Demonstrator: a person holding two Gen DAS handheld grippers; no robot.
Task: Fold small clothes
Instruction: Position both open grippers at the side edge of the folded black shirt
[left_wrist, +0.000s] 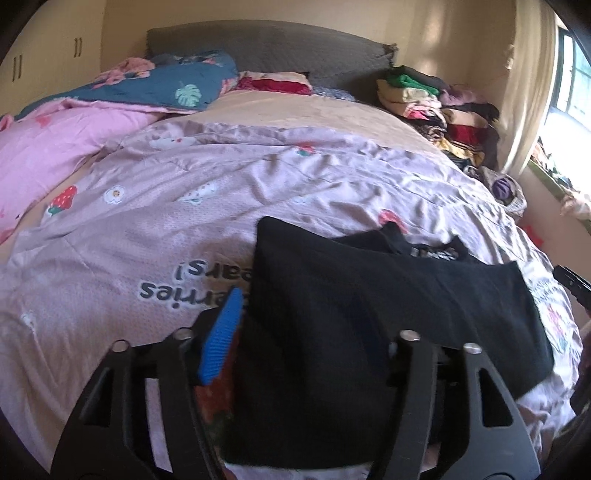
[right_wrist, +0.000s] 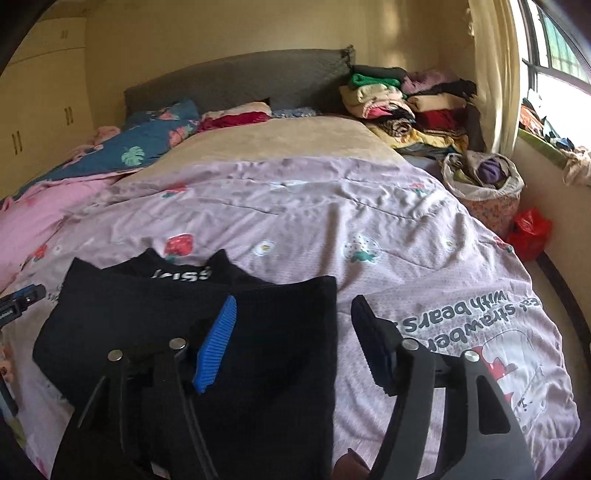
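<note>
Your left claw (left_wrist: 299, 332) sits low over the near edge of the bed, and the black garment (left_wrist: 369, 314) lies across the space between its fingers. The blue ribbed pad (left_wrist: 221, 338) of one finger shows clearly on the left side of the cloth; the other finger is buried under the dark fabric, so you cannot tell from this view whether the claw is pinching the cloth or just standing wide around it.

Your right claw (right_wrist: 291, 347) is spread wide and holds nothing. Its blue pad (right_wrist: 216, 349) hangs over the right part of the black garment (right_wrist: 184, 332), while the other finger, dark padded, is out over the bare quilt (right_wrist: 369, 221) just beside the garment's right edge.

The garment is folded and lies flat on the lilac quilt (left_wrist: 184, 221) near the foot of the bed. Its folded top layer has a straight far edge, and behind it a waistband with white letters (right_wrist: 183, 274) peeks out. In the left view the same lettering (left_wrist: 432, 253) shows at the far right of the cloth.

The quilt carries strawberry prints and upside-down writing. Farther up the bed lie a pink blanket (left_wrist: 55, 140), a blue leaf-print blanket (left_wrist: 177, 81) and a tan sheet. A stack of folded clothes (right_wrist: 402, 103) sits against the grey headboard (right_wrist: 240, 77) by the curtain. On the floor to the right stand a basket of laundry (right_wrist: 484, 184) and a red bag (right_wrist: 530, 232)
</note>
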